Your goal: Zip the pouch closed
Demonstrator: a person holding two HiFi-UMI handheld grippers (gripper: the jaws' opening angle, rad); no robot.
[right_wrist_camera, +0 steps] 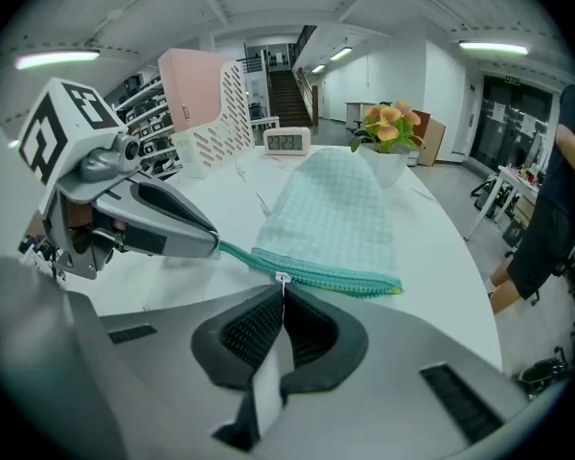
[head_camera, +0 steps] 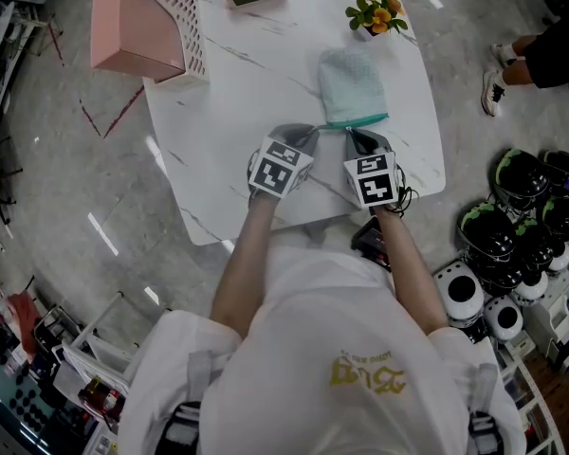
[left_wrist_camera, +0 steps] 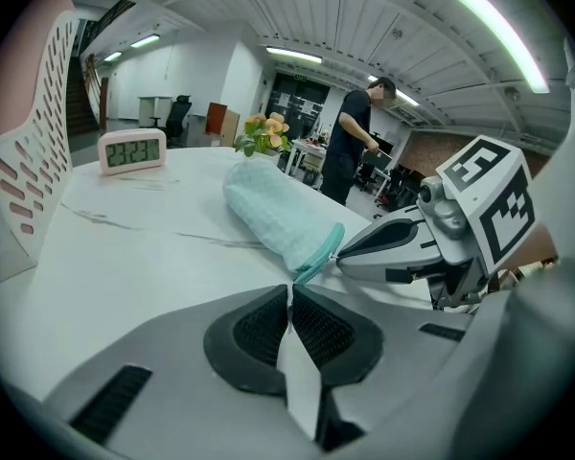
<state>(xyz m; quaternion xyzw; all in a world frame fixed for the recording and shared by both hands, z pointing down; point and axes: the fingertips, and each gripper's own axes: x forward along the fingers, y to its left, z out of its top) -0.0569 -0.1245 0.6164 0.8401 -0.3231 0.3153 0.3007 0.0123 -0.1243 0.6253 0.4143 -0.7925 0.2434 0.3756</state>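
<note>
The mint pouch (head_camera: 353, 88) lies on the white marble table (head_camera: 237, 93). We see its zipper pull (right_wrist_camera: 284, 278) near the zipper's left end, pinched in the right gripper (right_wrist_camera: 283, 297). The left gripper (left_wrist_camera: 289, 295) clamps the teal tape tail (right_wrist_camera: 232, 252). We judge the closing run barely begun.

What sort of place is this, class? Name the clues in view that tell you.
Probably an open-plan office or workshop. Long ceiling lights run overhead, an office chair stands in the background, and stocked shelves stand near a staircase.
</note>
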